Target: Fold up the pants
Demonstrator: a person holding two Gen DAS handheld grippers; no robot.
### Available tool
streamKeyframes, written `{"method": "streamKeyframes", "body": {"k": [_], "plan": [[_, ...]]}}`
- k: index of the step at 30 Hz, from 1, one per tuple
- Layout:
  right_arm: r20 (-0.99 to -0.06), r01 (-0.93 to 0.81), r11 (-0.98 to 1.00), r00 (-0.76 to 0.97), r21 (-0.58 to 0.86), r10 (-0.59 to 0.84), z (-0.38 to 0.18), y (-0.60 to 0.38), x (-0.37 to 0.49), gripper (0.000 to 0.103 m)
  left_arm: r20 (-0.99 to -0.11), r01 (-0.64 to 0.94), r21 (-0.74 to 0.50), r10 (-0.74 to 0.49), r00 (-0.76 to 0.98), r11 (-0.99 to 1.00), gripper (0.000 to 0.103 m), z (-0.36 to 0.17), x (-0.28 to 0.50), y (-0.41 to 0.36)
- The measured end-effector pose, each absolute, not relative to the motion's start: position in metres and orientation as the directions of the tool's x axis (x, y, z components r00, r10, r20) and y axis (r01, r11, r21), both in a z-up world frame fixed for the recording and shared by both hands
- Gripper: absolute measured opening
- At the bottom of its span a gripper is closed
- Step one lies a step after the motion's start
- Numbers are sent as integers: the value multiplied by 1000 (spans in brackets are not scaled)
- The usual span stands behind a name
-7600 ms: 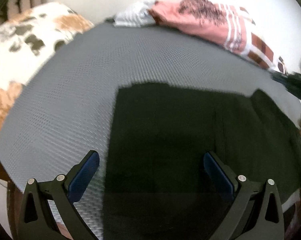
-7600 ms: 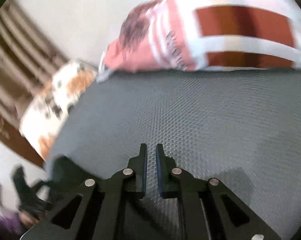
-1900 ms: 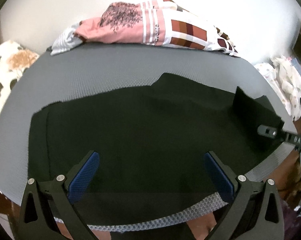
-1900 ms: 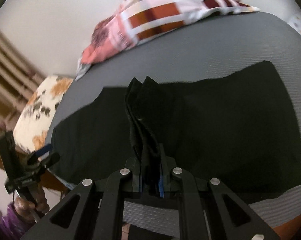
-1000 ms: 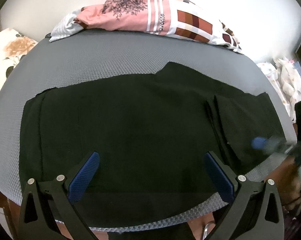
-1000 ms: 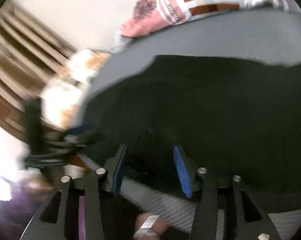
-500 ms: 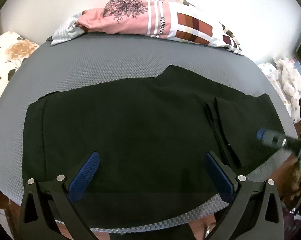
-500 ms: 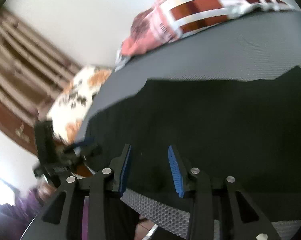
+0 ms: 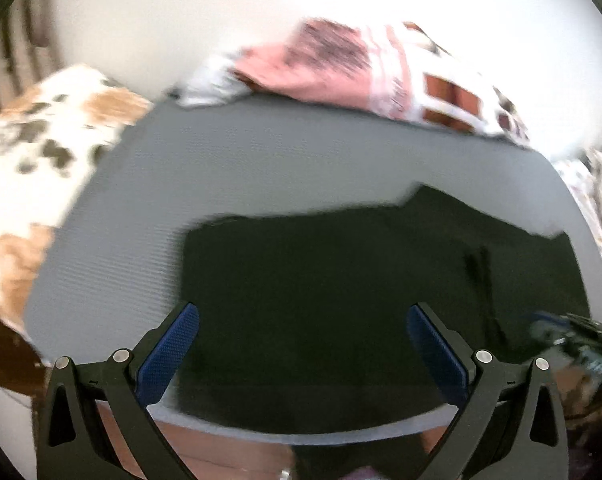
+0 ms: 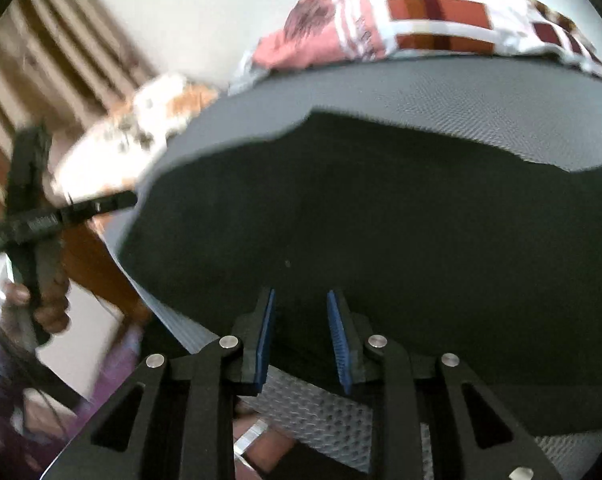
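Black pants lie spread flat on a grey mesh mat, with a fold crease near their right end. My left gripper hovers above their near edge, wide open and holding nothing. In the right wrist view the pants fill the middle. My right gripper sits low over their near edge with its jaws closing. Black cloth lies under the gap, but the pads do not press on it. The right gripper shows blurred at the left view's right edge. A hand holds the left gripper off the mat's left corner.
A pile of pink, white and brown clothes lies along the mat's far edge by the white wall. A floral pillow sits off the mat's left side. More patterned cloth lies at the right. The mat's front edge is just below my right fingers.
My right gripper's jaws have narrowed and it now looks more squarely over the pants. My left gripper has risen and swung, so the pants now sit further right in its view.
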State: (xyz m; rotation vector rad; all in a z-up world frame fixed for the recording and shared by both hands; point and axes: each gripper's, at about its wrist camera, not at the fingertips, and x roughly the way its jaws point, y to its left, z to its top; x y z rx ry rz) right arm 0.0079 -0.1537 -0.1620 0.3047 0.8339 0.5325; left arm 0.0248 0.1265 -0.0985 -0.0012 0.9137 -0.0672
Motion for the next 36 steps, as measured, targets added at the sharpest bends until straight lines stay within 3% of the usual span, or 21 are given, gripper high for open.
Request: {"method": "streamKeyframes", "body": {"k": [2,7,9,12,15,21,23,24,32,36], "plan": [[-593,-309,819,573,485,567,-158,-159,5,29,-804,26,-53,-58,592,998,103,-98,25,160],[-619,-251,812,542,526,568,-171,-155,9,48,-837,39,-247,-234,494,968,97,-125,34,245],[-630,-227,807,523,546,573,-178,-153,9,48,-845,38,-338,-321,427,940,73,-144,41,265],[-634,-218,812,529,541,564,-177,-153,7,48,-848,38,-387,-371,379,921,60,-165,51,274],[-648,-216,827,532,519,545,-175,-150,6,55,-831,95,-445,-450,328,891,59,-176,62,263],[-670,-207,841,523,500,527,-175,-145,8,58,-796,153,-522,-543,265,839,59,-185,88,252],[-671,-205,841,523,500,526,-174,-143,10,61,-794,192,-522,-555,247,831,56,-185,92,244],[-671,-204,842,524,500,525,-174,-143,9,62,-806,231,-497,-543,234,837,40,-185,93,236],[-661,-199,837,532,509,529,-179,-141,9,69,-822,258,-408,-475,314,876,28,-177,90,219],[-640,-211,821,536,531,551,-180,-142,11,79,-793,260,-414,-486,366,872,18,-145,78,203]]}}
